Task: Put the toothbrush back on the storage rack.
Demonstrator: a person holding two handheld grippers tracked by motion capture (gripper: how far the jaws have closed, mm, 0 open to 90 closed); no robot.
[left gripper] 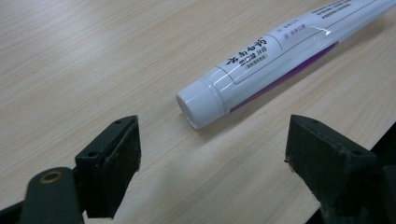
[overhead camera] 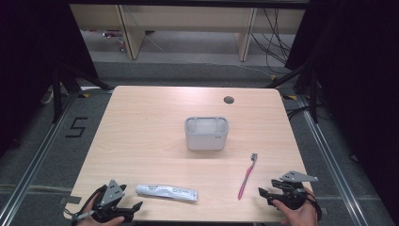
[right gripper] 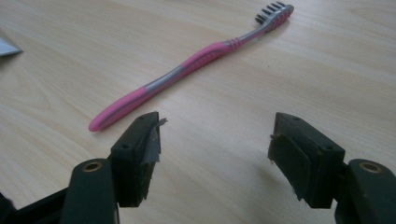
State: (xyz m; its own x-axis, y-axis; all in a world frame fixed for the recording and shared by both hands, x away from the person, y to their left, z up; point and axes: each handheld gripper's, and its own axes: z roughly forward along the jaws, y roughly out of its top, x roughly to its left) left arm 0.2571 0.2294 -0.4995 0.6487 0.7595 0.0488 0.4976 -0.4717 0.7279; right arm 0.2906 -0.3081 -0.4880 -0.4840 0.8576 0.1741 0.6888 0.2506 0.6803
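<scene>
Both grippers are waiting open and empty near the front edge of the pale wooden table. The left gripper should be sliding forward, straight over the white cap of the white plastic toothpaste tube, lying just ahead between its jaws. The pink toothbrush is lying just ahead of the right gripper, nearer its left jaw.

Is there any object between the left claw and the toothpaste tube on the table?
Nothing visible. The left claw is open, and only bare table lies between it and the cap end of the toothpaste tube.
</scene>
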